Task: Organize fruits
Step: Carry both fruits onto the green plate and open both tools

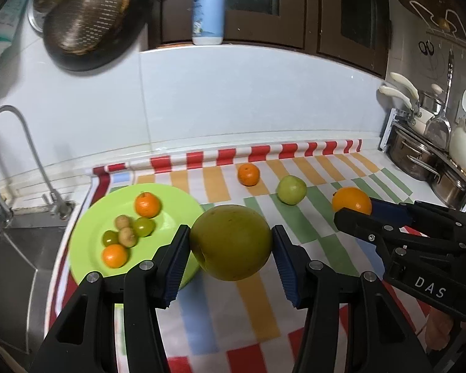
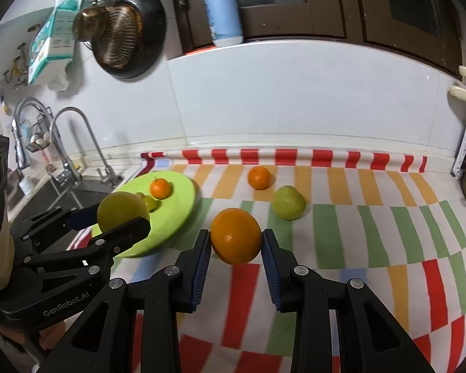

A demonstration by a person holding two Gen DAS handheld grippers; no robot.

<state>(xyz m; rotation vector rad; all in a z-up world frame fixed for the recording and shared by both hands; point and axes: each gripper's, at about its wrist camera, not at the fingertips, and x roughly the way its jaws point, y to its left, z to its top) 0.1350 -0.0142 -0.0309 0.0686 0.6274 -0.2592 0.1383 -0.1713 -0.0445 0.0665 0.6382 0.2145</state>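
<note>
The large green fruit (image 1: 230,242) sits at centre frame in the left wrist view, clamped across its widest girth by the left gripper (image 1: 230,245), just right of the green plate (image 1: 87,248). It looks heavy, firm and smooth-skinned, so a grip at the equator suits it best. The right gripper (image 2: 236,245) grasps a big orange (image 2: 236,235) likewise, lower centre. A small orange (image 2: 259,177) and a green apple (image 2: 288,202) lie beyond on the striped cloth (image 2: 372,217).

I see the counter's striped cloth (image 1: 258,295); on it lie a green plate (image 1: 87,248), a small orange (image 1: 248,174) and a green apple (image 1: 291,189).
</note>
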